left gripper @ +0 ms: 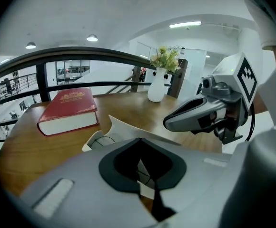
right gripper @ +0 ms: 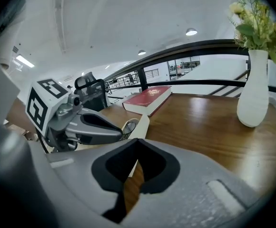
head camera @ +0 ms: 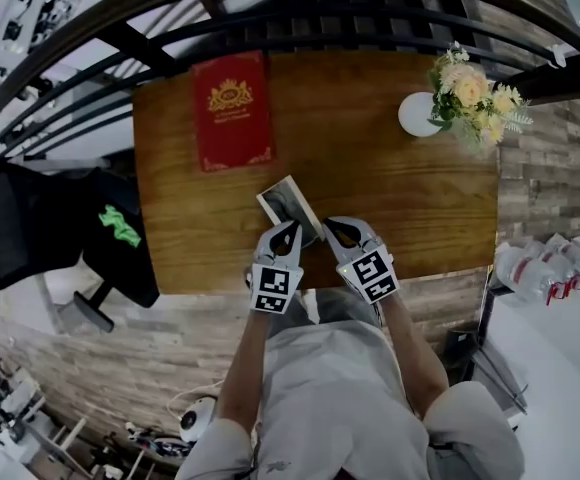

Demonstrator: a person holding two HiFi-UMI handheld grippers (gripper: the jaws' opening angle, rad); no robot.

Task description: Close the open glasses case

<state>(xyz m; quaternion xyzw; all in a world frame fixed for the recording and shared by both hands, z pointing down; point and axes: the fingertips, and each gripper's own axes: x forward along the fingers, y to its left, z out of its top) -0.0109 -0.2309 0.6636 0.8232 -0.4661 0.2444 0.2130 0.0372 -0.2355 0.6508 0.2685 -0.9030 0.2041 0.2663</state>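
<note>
Left gripper (head camera: pixel 290 228), right gripper (head camera: pixel 331 225): jaws together, empty | beside open glasses case (head camera: pixel 290 205) | risk: off-centre push likely skids case nearward

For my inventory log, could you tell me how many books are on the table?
1: a red book at the far left of the table, beyond the open glasses case. No others visible.

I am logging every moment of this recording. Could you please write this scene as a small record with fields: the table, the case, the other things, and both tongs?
surface: wooden table
case: glasses case, open, lid up, near the table's front edge
other things: red book at far left; white vase with flowers at far right
left tongs: jaws together, tip at the case's near end
right tongs: jaws together, just right of the case
task: case not yet closed
</note>
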